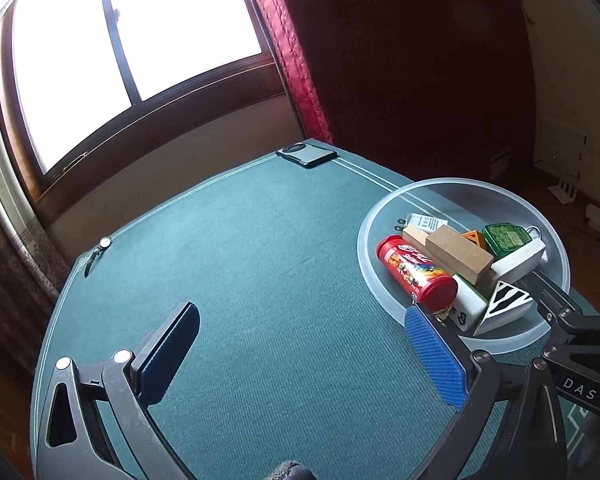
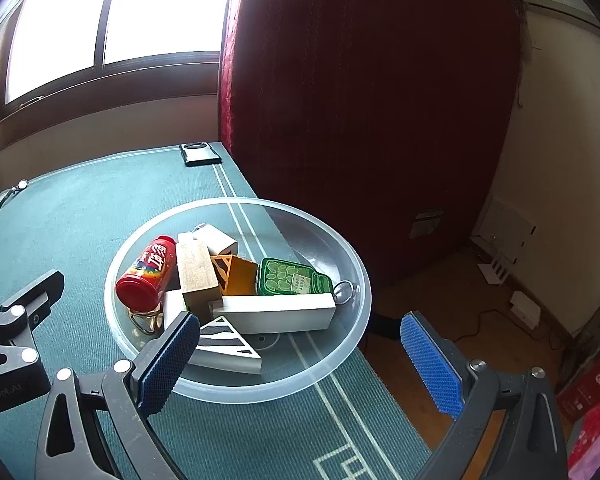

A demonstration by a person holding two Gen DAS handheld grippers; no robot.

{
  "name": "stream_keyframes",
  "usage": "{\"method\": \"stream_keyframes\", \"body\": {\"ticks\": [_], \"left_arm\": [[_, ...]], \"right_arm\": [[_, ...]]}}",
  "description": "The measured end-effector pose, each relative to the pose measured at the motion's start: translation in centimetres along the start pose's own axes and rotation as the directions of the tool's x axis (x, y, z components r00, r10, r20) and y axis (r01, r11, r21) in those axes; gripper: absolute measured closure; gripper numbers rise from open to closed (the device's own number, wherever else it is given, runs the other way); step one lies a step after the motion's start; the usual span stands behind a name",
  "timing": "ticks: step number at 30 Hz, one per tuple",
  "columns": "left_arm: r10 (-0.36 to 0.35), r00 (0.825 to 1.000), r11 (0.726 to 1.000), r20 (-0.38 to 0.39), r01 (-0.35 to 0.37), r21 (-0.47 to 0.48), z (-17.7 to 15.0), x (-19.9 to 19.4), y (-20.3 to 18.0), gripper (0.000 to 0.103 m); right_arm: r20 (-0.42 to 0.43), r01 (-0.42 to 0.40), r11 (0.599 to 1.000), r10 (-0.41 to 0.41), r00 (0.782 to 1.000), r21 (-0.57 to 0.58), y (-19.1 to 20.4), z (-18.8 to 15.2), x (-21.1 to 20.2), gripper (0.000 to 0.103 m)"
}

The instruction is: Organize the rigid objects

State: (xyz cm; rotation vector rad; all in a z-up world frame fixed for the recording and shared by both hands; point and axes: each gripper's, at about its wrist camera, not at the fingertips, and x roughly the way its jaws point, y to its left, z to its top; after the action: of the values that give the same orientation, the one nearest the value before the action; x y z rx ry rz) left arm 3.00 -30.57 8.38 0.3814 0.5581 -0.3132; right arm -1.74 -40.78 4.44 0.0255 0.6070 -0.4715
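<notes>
Your left gripper [image 1: 300,354] and right gripper [image 2: 300,364] both have jaws wide open, empty. The rigid objects, a red can [image 2: 148,274] among them, sit heaped in the clear bowl [image 2: 340,356] on the green tabletop [image 1: 240,260]. The bowl overhangs the edge; a nudge could tip it. A window [image 1: 100,40] and red curtain [image 2: 360,120] stand behind.

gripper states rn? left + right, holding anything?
Left hand-held gripper: open wide, nothing between its pads, over bare green mat.
Right hand-held gripper: open, holding nothing, hovering at the near rim of the clear bowl.
</notes>
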Motion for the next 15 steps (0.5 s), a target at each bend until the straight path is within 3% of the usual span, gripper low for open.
{"method": "stream_keyframes", "body": {"ticks": [15], "left_arm": [[-0.018,0.999,1.0,-0.03,0.018,0.003,0.02,0.3,-0.65,0.0]], "right_arm": [[-0.013,0.022,1.0,-0.022,1.0,-0.018,0.09,-0.14,-0.01,0.001]]}}
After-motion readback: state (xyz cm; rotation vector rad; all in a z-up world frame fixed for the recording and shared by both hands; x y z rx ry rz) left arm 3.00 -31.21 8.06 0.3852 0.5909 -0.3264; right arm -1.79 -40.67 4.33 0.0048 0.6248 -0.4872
